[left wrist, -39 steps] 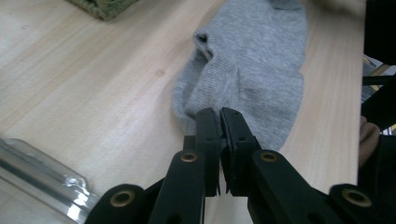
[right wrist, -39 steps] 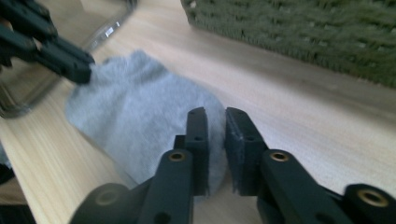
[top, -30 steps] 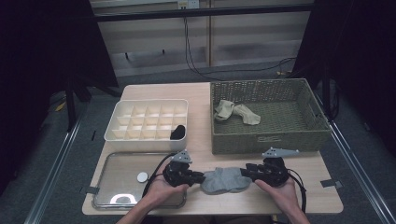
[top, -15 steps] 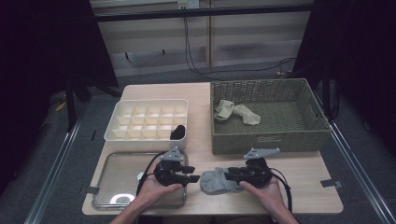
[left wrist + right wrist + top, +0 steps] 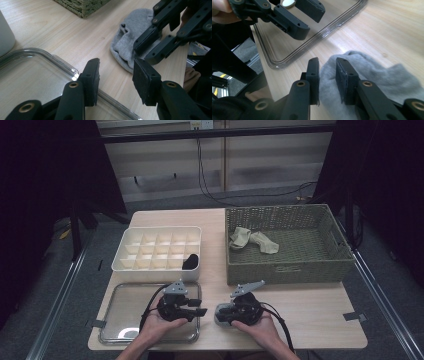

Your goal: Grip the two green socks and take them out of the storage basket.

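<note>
A grey sock [image 5: 372, 82] lies bunched on the wooden table near its front edge, just right of a clear tray [image 5: 125, 305]. My right gripper [image 5: 327, 75] has its jaws close together with a fold of the sock [image 5: 220, 312] between them. In the left gripper view the right gripper's black jaws rest on the sock [image 5: 127, 47]. My left gripper [image 5: 116, 75] is open and holds nothing. It hovers over the tray's right rim [image 5: 62, 67], a short way from the sock. Both grippers, left [image 5: 200, 311] and right [image 5: 222, 314], sit side by side in the person's hands.
A white divided box [image 5: 157, 236] stands behind the tray, with a dark item [image 5: 190, 261] in a front right cell. A wicker basket [image 5: 285, 267] at the back right holds beige socks [image 5: 252, 240]. Bare table lies to the right of the hands.
Both hands have shifted left. The sock, spread flat between the grippers before, is now bunched under the right gripper, and the left gripper has come over the tray.
</note>
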A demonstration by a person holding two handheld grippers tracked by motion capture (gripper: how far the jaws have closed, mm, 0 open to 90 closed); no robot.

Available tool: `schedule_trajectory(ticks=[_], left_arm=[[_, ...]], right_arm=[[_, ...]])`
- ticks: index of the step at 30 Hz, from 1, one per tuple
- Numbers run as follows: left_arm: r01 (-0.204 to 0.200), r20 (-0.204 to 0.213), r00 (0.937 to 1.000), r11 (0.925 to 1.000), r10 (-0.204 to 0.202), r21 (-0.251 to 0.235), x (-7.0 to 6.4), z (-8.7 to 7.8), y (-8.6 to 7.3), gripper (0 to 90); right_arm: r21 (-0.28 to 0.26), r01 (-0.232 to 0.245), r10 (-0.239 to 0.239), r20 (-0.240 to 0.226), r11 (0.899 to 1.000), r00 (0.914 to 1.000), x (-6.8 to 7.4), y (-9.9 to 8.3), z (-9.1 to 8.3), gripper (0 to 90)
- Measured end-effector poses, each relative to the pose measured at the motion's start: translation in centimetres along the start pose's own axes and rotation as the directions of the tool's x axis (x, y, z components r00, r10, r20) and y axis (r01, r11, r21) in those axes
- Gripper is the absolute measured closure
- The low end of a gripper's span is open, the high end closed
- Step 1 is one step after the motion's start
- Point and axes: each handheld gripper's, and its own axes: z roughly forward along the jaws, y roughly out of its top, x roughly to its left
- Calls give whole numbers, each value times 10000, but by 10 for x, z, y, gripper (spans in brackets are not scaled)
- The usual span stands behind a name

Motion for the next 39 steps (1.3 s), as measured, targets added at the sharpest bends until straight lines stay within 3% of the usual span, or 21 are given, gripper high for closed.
schedule_trajectory(ticks=[9, 17, 21, 24, 27, 39], left_arm=[[4, -87, 10000, 10000, -3, 68, 1, 3, -4, 567], [-17, -46, 10000, 10000, 17, 25, 0, 3, -4, 567], [-28, -58, 10000, 10000, 28, 5, 0, 2, -5, 569], [-11, -59, 10000, 10000, 11, -27, 1, 2, -5, 569], [2, -84, 10000, 10000, -2, -8, 1, 2, -5, 569], [-8, -110, 9999, 10000, 9, 32, 2, 3, -5, 568]], right_arm=[[313, 342, -341, -39, 9989, 9994, 2, -5, 9, 682], [455, 768, -790, 487, 9960, 9957, 4, -7, 13, 800], [387, 575, -590, 393, 9976, 9975, 2, -7, 13, 854], [258, 190, -190, 4, 9995, 9998, -3, -9, 12, 854], [172, 27, -26, -67, 9998, 10000, -5, -10, 11, 853], [-59, -211, 213, 318, 9998, 9993, -16, -10, -5, 900]])
